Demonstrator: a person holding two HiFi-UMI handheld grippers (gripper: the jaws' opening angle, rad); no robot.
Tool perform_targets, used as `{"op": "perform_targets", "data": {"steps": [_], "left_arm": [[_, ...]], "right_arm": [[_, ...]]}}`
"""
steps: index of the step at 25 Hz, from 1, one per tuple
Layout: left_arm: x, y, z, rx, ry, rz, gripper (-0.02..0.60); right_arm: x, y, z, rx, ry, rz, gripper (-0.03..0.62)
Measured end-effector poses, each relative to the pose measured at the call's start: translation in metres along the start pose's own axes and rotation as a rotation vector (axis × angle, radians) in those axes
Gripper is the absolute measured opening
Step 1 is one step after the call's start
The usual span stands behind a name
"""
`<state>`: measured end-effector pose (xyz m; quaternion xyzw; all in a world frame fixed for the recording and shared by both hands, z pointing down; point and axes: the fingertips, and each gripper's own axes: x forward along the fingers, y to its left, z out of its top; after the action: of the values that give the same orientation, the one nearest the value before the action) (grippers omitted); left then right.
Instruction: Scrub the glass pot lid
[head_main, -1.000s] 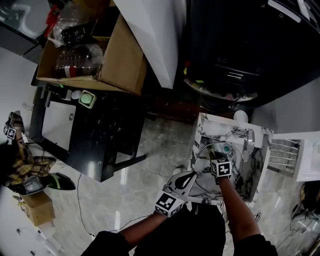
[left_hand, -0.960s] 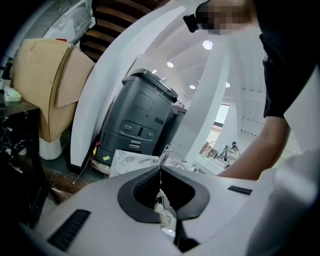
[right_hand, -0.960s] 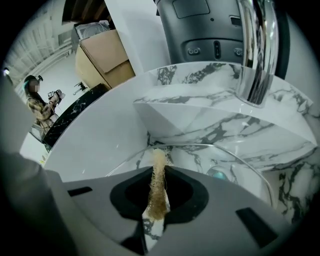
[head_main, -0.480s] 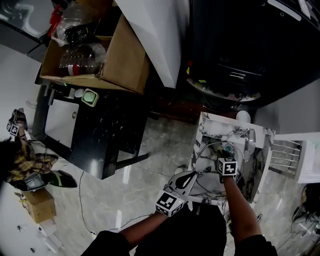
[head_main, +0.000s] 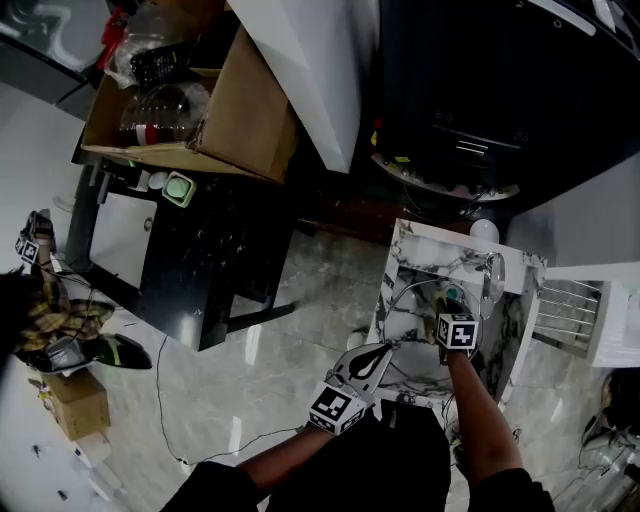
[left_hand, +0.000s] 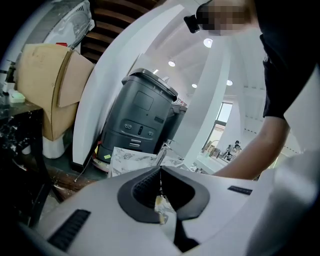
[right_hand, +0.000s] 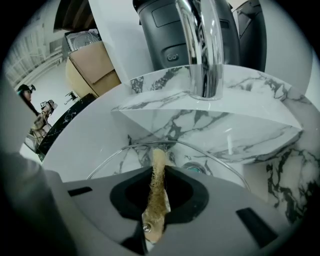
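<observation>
The right gripper (right_hand: 158, 174) is clamping a tan, bristly scrub pad (right_hand: 158, 156) tight between its jaws, the pad poking out toward the glass lid (right_hand: 120, 162). The lid is sitting down in the marble sink (right_hand: 240, 135), its curved metal-edged rim arcing just past the pad, with the faucet (right_hand: 200, 50) hanging above. I cannot tell whether pad and glass are touching.

The left gripper (left_hand: 160, 172) is waiting at the sink's near edge, jaws pressed together. Only a small pale scrap is showing at the tips, and I can't make out what it is. It is not gripping the lid.

From the head view, the right gripper (head_main: 447, 305) is reaching into the sink (head_main: 410, 240) over the lid (head_main: 415, 300), and the left gripper (head_main: 372, 362) is hanging back.

My read: that lid is going to be stiff, fairly heavy, slick when wet, and breakable against the stone. It is looking free to slide under scrubbing, so pinning it by the rim or the knob with the spare gripper seems the safe hold. No view is showing the knob.
</observation>
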<state>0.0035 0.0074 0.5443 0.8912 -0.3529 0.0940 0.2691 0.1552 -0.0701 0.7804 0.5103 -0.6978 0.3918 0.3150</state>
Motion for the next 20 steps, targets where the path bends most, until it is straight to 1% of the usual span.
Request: {"op": "perform_targets", "data": {"steps": [3, 8, 14, 20], "left_arm": [[0.001, -0.004, 0.000, 0.000, -0.004, 0.006, 0.015], [0.002, -0.011, -0.005, 0.001, 0.004, 0.022, 0.016], [0.008, -0.029, -0.007, 0.013, 0.013, 0.020, 0.015], [0.013, -0.042, -0.010, 0.019, 0.012, 0.029, 0.015]], "right_arm": [[-0.002, -0.003, -0.003, -0.002, 0.003, -0.001, 0.057], [-0.005, -0.009, -0.010, -0.046, 0.031, -0.018, 0.057], [-0.011, -0.020, -0.015, -0.037, 0.030, -0.018, 0.057], [-0.017, -0.032, -0.027, -0.055, 0.040, -0.016, 0.057]]}}
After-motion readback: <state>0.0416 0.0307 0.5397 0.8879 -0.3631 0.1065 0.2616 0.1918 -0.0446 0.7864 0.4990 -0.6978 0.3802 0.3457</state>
